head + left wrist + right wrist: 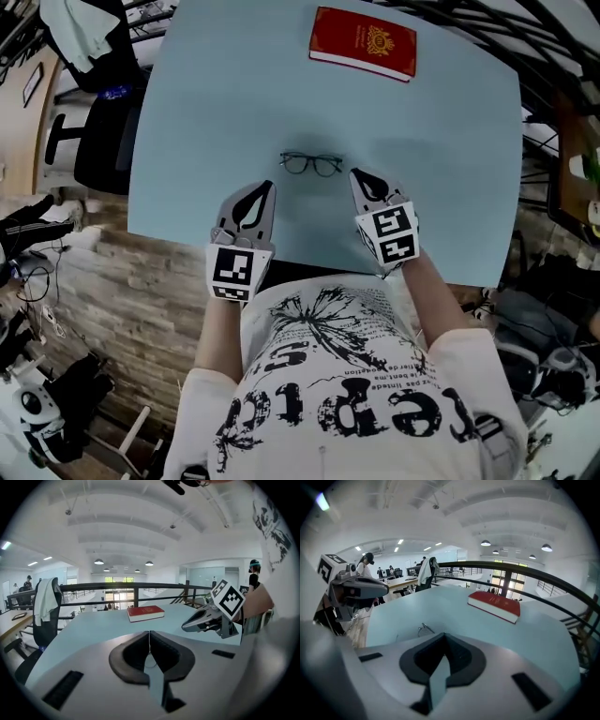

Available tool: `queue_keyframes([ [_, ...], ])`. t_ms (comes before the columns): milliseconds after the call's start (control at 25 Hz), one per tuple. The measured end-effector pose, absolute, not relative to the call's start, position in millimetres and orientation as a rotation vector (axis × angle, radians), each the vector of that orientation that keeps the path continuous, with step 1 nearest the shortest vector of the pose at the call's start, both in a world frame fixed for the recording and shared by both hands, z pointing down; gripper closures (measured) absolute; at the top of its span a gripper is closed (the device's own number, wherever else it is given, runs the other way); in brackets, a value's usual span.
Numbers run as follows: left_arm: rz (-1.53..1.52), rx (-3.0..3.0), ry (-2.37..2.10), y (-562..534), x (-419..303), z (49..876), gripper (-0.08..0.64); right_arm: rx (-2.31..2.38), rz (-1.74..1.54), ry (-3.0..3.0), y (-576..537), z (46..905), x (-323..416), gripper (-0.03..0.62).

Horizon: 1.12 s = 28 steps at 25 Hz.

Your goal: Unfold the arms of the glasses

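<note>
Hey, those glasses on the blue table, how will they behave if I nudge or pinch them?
The glasses have a thin dark frame, so they are probably light and may slide on the smooth table when nudged. The slim rims look easy to bend, so a gentle pinch seems wise.

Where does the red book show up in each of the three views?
Head view: the red book lies at the top, right of centre, near the far edge of the table.
Left gripper view: the red book sits near the centre of the picture.
Right gripper view: the red book is right of centre, at mid-height.
Shared landmark: the pale blue table it lies on, seen in all three.
</note>
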<state>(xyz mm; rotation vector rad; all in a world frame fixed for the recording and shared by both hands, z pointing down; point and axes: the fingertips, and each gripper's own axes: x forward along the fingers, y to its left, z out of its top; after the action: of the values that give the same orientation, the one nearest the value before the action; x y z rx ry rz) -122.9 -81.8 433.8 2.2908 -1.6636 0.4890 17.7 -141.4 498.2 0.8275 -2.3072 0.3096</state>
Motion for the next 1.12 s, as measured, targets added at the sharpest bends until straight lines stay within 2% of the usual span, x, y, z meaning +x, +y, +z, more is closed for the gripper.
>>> queue_keyframes([
  [280, 0.499, 2.391, -1.498, -120.7, -123.3, 451.9, 0.541, 0.697, 0.328, -2.127, -156.6, 536.3, 8.5, 0.580],
  [480, 0.540, 2.446, -1.372, -138.7, -125.5, 463.2, 0.541, 0.535, 0.215, -1.992, -162.6, 560.3, 2.8, 0.572],
  [600, 0.571, 2.448, -1.311, -145.8, -127.8, 472.0, 0.541, 0.396, 0.125, -1.909, -161.6, 577.7, 3.5, 0.508],
  [1120, 0.569, 2.490, -1.233, -152.9, -135.3, 476.0, 0.540, 0.091, -0.076, -1.799, -165.7, 605.4, -8.6, 0.518],
])
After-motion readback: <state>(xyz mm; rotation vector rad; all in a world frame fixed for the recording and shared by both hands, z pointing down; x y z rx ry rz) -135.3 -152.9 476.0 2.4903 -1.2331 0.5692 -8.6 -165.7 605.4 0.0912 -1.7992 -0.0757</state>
